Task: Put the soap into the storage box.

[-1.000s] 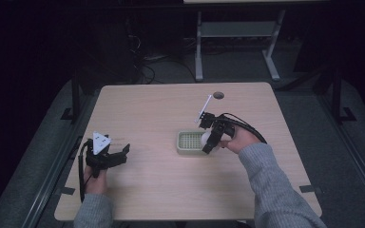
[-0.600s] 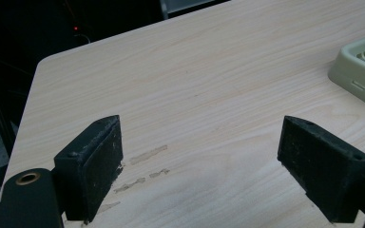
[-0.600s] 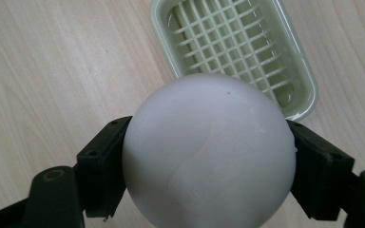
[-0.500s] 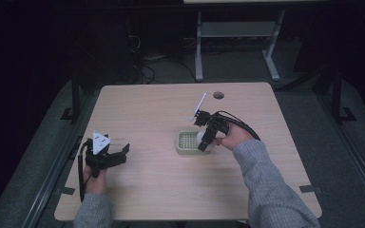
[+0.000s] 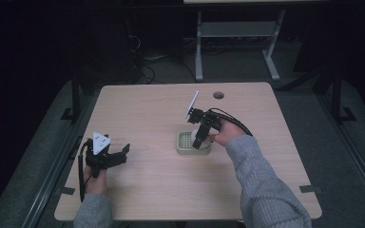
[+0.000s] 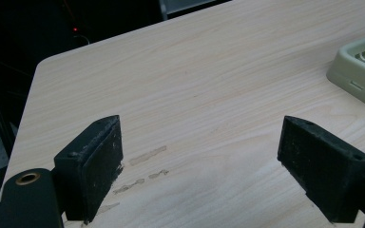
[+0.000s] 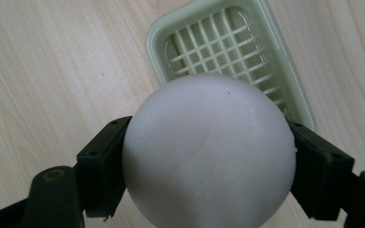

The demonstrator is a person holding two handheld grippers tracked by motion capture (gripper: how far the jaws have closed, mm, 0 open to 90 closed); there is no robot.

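Above green tray (image 7: 298,102), right gripper (image 7: 209,164) clamps smooth, seemingly round white ball (image 7: 209,152)

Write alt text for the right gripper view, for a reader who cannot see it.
A smooth white ball is clamped between the right gripper's two black jaws, held above a pale green tray with a grid floor. The tray sits on a light wooden table.

Bare table (image 5: 152,109) stretches between the two hand-held grippers; a pale green slatted tray (image 5: 184,142) near the centre, under the right hand-held gripper (image 5: 199,141), is its lone obstacle.
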